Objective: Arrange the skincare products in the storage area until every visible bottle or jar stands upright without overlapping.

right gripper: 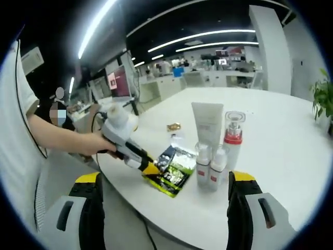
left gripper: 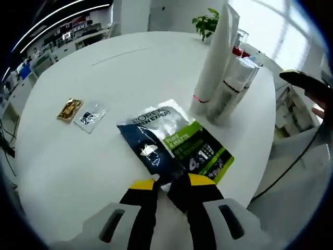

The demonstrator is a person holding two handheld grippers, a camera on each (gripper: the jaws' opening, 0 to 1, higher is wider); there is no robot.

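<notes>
Skincare lot on round white table [left gripper: 67, 172].
Left gripper [left gripper: 172, 183] pinching glossy flat sachet [left gripper: 174, 146] at near edge; right gripper [right gripper: 165, 179] spread wide. Beyond: tall white tube [right gripper: 207, 124], clear red-collared bottle [right gripper: 233, 136], two small white bottles [right gripper: 209, 165], upright, clustered.

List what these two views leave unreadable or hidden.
- Left gripper view: the tall white tube is cut off at the top edge and hides the bottles behind it.
- Left gripper view: the left claw covers the green sachet's near edge.
- Right gripper view: the small packets are too small to read.
</notes>
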